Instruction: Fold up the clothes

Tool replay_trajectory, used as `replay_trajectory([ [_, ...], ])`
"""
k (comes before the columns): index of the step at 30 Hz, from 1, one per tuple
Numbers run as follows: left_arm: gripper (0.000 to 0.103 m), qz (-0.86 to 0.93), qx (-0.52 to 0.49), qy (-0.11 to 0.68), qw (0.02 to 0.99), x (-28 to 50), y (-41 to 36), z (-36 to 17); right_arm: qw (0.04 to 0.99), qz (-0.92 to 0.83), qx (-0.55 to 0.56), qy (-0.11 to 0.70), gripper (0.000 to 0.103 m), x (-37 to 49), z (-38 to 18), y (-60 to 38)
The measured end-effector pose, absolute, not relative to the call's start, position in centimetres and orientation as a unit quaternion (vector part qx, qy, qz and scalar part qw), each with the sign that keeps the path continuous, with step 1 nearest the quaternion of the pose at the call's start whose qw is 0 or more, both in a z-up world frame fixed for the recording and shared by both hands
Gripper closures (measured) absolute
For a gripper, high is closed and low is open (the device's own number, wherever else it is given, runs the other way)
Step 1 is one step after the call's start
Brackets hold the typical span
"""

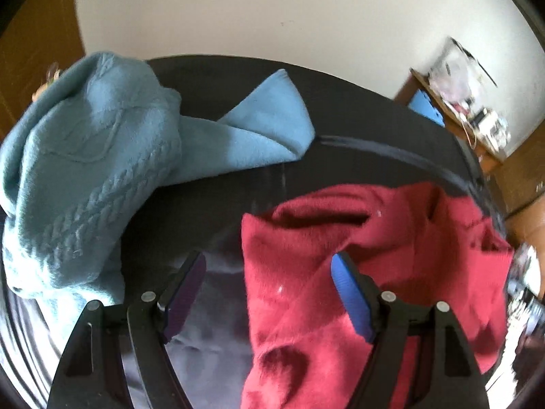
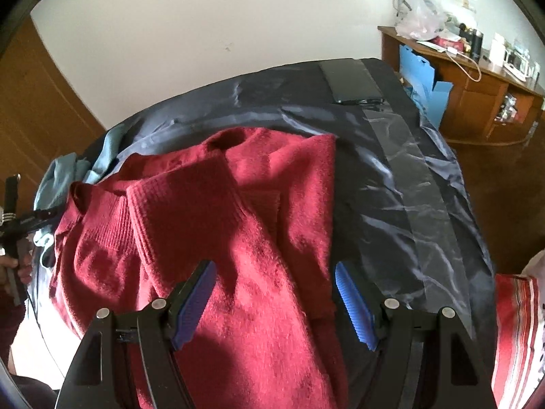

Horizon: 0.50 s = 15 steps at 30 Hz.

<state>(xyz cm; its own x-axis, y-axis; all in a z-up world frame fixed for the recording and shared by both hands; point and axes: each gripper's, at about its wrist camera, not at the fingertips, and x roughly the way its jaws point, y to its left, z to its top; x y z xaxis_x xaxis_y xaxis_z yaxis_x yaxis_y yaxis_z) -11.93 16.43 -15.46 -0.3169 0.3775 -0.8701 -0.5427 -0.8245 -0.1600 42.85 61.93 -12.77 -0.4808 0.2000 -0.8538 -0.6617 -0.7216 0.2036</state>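
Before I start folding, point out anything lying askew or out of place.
The blue sweater lies bunched in a heap at the left, one sleeve trailing. The red sweater is rumpled, a sleeve folded diagonally across it. Both grippers, left and right, hang open, holding nothing.

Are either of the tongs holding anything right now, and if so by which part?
Nothing is held. The left tongs and the right tongs are both open, above the red sweater without gripping it.
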Motion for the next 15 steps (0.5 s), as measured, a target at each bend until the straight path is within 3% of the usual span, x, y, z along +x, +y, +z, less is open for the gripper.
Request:
replay_trajectory([
  [8, 0.023, 0.809, -0.426, 0.191, 0.356, -6.7, 19.5, -13.2, 0.25, 0.82, -0.445, 0.261, 0.029, 41.2, -13.4, 62.9],
  [15, 0.023, 0.808, -0.425, 0.251, 0.321, -6.9, 22.4, -15.8, 0.206, 0.828, -0.46, 0.248, 0.029, 38.2, -14.1, 62.6],
])
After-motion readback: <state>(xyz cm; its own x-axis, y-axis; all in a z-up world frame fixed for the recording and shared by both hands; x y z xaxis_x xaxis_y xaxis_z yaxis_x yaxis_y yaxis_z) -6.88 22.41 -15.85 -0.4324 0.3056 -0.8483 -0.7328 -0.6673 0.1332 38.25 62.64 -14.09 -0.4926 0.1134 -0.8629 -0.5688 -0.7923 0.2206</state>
